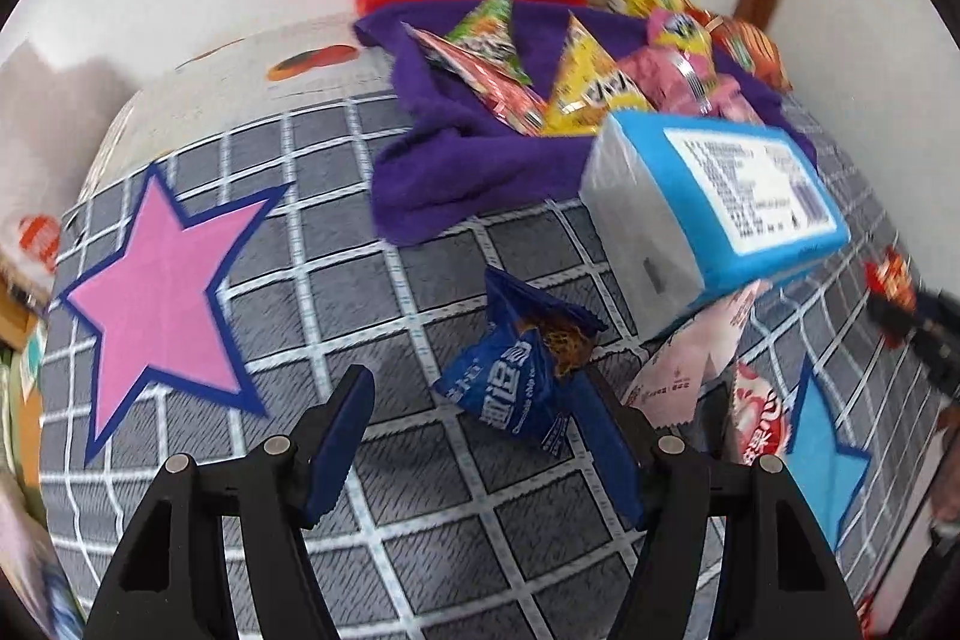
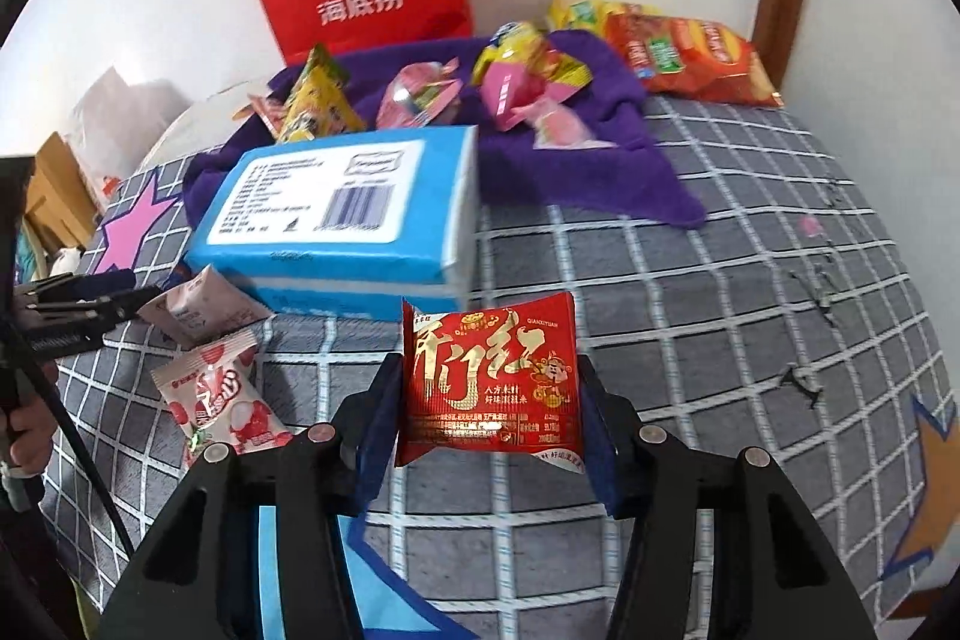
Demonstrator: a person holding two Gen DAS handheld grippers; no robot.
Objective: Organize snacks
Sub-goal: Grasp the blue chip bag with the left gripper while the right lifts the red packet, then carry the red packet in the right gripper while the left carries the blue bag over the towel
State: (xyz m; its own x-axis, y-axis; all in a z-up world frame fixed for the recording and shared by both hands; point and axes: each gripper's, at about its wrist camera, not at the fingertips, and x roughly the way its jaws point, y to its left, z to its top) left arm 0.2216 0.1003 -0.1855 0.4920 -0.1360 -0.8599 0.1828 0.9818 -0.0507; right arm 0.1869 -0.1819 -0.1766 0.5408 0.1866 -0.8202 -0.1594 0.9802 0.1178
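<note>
Snack sorting on checked grey cloth, both grippers in view.
Right gripper [image 2: 489, 400] clenched on glossy red foil packet [image 2: 489, 382], held above the tabletop [image 2: 690, 292]. Left gripper [image 1: 480, 400] fingers spread; crinkled blue cookie packet [image 1: 522, 370] touches the right finger. Rigid blue tissue pack [image 2: 342, 214] lies just beyond, fuzzy purple towel [image 2: 540, 172] with pyramid-shaped packets behind.

Grid-patterned bed [image 2: 690, 280] under purple towel [image 2: 576, 172]

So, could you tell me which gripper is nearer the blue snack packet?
Left. The left gripper has its fingers around the blue snack packet; the right gripper holds a red packet elsewhere.
</note>
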